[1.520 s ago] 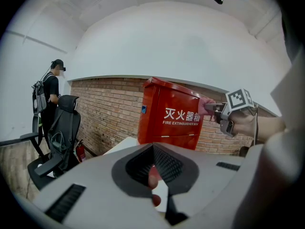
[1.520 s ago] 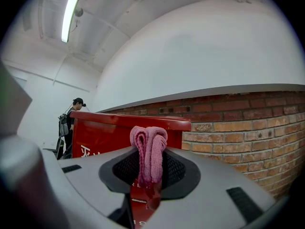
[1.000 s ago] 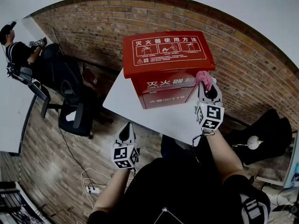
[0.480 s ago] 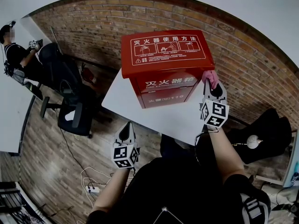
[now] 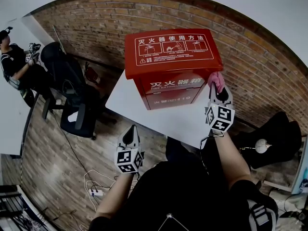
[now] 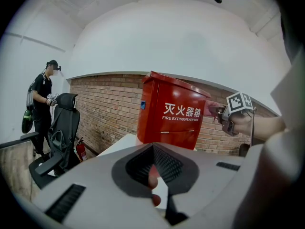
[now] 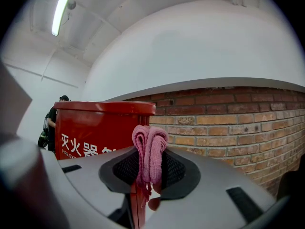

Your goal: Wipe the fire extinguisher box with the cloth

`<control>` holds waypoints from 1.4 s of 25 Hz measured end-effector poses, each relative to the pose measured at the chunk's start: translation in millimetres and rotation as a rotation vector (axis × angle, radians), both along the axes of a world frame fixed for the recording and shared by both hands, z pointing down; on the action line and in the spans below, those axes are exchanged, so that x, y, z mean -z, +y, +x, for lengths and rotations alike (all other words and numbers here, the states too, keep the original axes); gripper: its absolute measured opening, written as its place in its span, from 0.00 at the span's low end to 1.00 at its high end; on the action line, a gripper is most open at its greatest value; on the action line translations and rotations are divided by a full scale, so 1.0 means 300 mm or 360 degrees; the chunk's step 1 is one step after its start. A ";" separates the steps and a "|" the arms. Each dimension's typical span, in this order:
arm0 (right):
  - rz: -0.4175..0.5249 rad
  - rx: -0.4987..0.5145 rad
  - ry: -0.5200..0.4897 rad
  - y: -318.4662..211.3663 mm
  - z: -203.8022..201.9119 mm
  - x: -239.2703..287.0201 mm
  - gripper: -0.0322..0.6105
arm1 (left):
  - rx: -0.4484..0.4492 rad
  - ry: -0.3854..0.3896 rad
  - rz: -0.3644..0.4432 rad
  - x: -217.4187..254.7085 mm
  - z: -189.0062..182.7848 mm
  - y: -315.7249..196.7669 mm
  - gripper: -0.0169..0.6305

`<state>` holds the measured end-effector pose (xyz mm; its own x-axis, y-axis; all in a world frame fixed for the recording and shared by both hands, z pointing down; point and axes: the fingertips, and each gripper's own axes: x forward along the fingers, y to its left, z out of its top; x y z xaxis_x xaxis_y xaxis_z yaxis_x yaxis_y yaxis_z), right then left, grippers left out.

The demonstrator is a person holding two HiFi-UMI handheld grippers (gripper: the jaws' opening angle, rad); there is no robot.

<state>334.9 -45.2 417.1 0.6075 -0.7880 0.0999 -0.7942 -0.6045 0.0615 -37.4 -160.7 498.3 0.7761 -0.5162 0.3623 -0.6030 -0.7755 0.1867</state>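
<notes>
The red fire extinguisher box (image 5: 171, 66) stands on a white table (image 5: 144, 112) against the brick wall; it also fills the middle of the left gripper view (image 6: 174, 116) and the left of the right gripper view (image 7: 95, 132). My right gripper (image 5: 217, 87) is shut on a folded pink cloth (image 5: 215, 80) at the box's front right corner, just under the lid. In the right gripper view the cloth (image 7: 149, 151) sticks up between the jaws beside the box's edge. My left gripper (image 5: 129, 136) hangs low in front of the table, jaws shut with nothing in them.
A black office chair (image 5: 72, 107) stands left of the table, and a person (image 5: 17, 64) holding grippers stands beyond it. A small red extinguisher (image 6: 81, 150) sits on the floor by the brick wall. A power strip and cables (image 5: 94, 191) lie on the wood floor.
The right gripper with the cloth has slid right and slightly up along the box's front to its right corner. The left gripper has stayed put. The far person has shifted.
</notes>
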 end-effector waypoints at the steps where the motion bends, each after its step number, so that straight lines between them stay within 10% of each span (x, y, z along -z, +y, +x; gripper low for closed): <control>1: -0.0008 -0.0002 -0.0010 0.001 0.000 -0.014 0.22 | 0.0001 -0.0002 0.0000 0.000 -0.001 0.001 0.07; 35: -0.0006 0.0084 0.0023 -0.044 -0.085 -0.140 0.22 | 0.0093 -0.0020 0.0007 -0.012 -0.120 0.017 0.07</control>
<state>309.5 -58.3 459.1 0.5668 -0.8184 0.0945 -0.8238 -0.5618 0.0754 -73.4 -155.6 501.8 0.7401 -0.5621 0.3692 -0.6495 -0.7398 0.1756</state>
